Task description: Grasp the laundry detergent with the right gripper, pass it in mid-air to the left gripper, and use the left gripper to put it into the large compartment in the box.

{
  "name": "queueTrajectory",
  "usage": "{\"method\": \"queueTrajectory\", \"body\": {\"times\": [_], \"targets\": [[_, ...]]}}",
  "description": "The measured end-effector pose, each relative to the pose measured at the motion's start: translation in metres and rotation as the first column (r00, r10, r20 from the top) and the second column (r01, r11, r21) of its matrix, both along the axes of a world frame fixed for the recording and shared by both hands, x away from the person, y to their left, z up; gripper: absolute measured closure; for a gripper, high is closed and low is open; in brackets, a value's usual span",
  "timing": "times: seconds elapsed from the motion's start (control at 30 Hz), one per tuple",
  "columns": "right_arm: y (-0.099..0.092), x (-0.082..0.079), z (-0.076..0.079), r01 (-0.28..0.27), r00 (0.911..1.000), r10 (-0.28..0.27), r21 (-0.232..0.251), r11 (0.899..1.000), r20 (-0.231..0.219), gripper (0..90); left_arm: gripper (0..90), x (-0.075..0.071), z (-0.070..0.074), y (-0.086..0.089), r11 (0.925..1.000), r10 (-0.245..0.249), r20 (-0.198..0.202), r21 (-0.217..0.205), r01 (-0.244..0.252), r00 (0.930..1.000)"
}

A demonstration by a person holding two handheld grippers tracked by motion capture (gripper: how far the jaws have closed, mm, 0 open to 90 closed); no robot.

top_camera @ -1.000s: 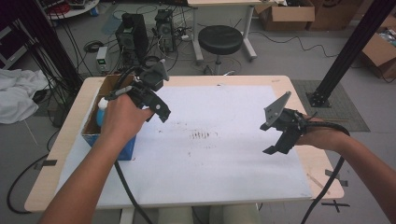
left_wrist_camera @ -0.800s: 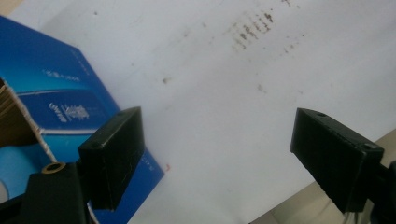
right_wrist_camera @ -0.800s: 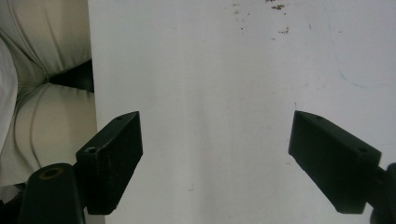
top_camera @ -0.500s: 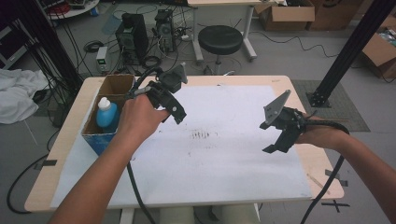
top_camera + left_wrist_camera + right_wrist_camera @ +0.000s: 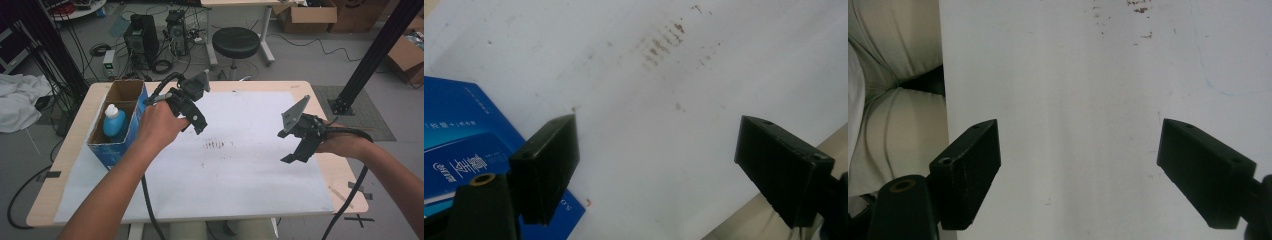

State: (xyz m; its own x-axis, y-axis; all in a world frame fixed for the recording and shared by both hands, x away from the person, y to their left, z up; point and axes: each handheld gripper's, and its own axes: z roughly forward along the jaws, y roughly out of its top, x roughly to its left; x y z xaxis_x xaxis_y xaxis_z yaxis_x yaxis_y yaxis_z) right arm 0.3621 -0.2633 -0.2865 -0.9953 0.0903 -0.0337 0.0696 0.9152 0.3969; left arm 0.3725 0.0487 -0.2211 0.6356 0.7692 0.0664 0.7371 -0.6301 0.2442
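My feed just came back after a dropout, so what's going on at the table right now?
A person holds a two-jaw tool in each hand above a white paper sheet covering the wooden table. The left tool hovers beside a blue cardboard box with a blue plastic bottle standing inside it. The right tool hovers over the sheet's right side. Both have their jaws wide open with nothing between them. Brown smudges mark the sheet's middle.
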Motion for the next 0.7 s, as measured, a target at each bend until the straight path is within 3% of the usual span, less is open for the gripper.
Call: {"method": "queueTrajectory", "body": {"times": [0.7], "targets": [[0.0021, -0.0009, -0.0007, -0.004, 1.0, 0.004, 0.001, 1.0, 0.0, 17.3, 19.3, 0.0011, -0.0009, 0.0025, 1.0, 0.005, 0.0, -0.003, -0.005, 1.0]]}}
